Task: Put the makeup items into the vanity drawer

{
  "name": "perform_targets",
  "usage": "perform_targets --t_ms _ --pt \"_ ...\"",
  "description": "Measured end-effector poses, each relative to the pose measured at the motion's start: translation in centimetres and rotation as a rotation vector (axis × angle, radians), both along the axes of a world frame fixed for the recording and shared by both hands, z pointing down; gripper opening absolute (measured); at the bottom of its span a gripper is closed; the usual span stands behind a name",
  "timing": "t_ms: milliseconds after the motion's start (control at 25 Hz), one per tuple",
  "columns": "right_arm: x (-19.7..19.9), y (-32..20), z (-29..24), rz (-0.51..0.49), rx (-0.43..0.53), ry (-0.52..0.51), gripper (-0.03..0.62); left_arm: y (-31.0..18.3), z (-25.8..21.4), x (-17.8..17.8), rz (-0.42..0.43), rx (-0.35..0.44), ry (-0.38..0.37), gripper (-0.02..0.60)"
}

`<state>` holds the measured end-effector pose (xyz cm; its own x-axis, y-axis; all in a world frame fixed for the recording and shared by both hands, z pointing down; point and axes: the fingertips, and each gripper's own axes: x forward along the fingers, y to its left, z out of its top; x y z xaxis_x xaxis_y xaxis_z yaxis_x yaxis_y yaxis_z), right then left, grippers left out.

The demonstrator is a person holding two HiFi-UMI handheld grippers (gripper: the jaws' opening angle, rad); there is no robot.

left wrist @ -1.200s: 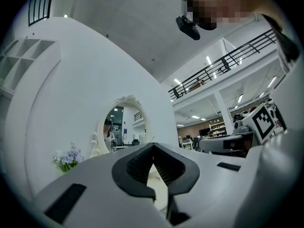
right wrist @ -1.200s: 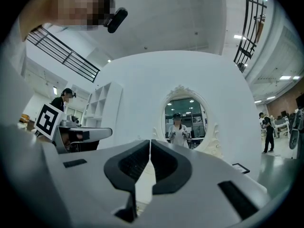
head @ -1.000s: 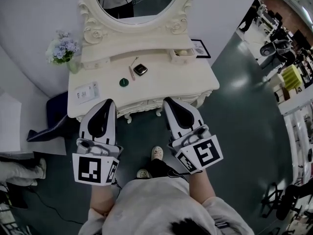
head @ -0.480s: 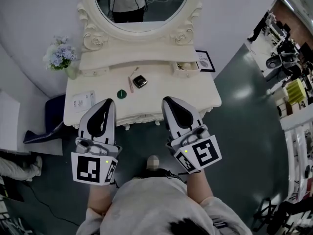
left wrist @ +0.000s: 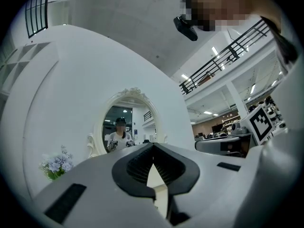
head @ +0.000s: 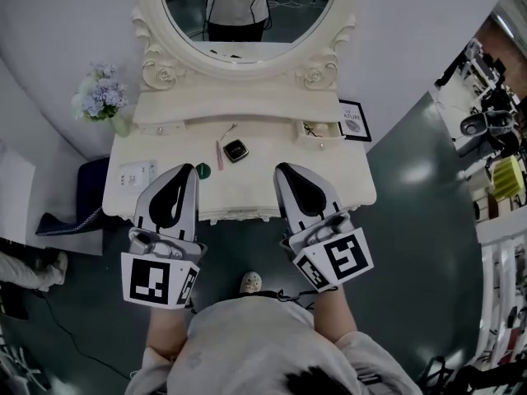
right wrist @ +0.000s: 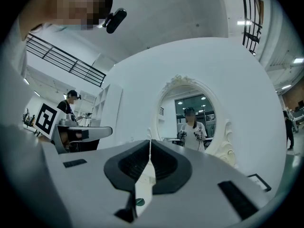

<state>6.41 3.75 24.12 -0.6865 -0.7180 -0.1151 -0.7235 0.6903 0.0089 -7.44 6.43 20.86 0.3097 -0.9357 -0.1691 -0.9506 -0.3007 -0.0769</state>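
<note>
The vanity now sits closer and squarer under the head view than a second ago: the person has walked up to it. Both grippers, which were short of the front edge, now reach over the front of the surface (head: 251,183). That puts the makeup within reach, but nothing is picked up yet, so I judge the task is only at the approach.

The left gripper (head: 186,171) is pressed together at its tips and empty. Its tip lies just beside the green disc (head: 202,170) near the front left of the surface. The right gripper (head: 282,168) is likewise pressed together with nothing in it, over the front edge right of centre.

The compact (head: 236,150) and the pink stick (head: 220,154) lie mid-surface, beyond and between the two grippers. The small drawer (head: 319,137) at the back right stands open, well apart from the items.

Both hands are held side by side, grippers pointing forward toward the mirror (head: 247,6), roughly level, marker cubes nearest the body. Either gripper must spread before it can take anything.
</note>
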Motion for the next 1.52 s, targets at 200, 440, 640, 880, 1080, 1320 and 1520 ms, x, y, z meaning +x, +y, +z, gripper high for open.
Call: perform_targets --t_ms 200,440,640,880,1080,1320,1520 --pt "0.5 -1.7 0.7 -0.042 -0.019 -0.009 0.023 -1.3 0.1 0.9 -0.034 0.000 -0.007 0.014" --pt "-0.1 -3.4 1.1 -0.079 -0.032 -0.030 0.023 -2.3 0.2 0.2 -0.075 -0.009 -0.027 0.014" --pt "-1.6 -4.9 1.4 -0.099 -0.040 -0.032 0.024 -3.6 0.9 -0.3 -0.057 -0.022 -0.042 0.014" --pt "-3.4 -7.3 1.2 -0.079 -0.043 -0.034 0.023 -6.0 0.7 -2.2 -0.036 -0.015 -0.036 0.014" --pt "-5.2 -9.0 1.3 -0.055 -0.047 -0.033 0.024 -7.9 0.9 -4.1 -0.013 -0.021 -0.036 0.014" --pt "-7.1 -10.8 1.4 -0.030 -0.051 -0.025 0.025 -10.1 1.1 -6.2 0.013 -0.021 -0.025 0.014" --pt "-8.4 -11.9 1.7 -0.003 -0.055 -0.015 0.025 -11.5 1.5 -7.5 0.045 -0.028 -0.017 0.014"
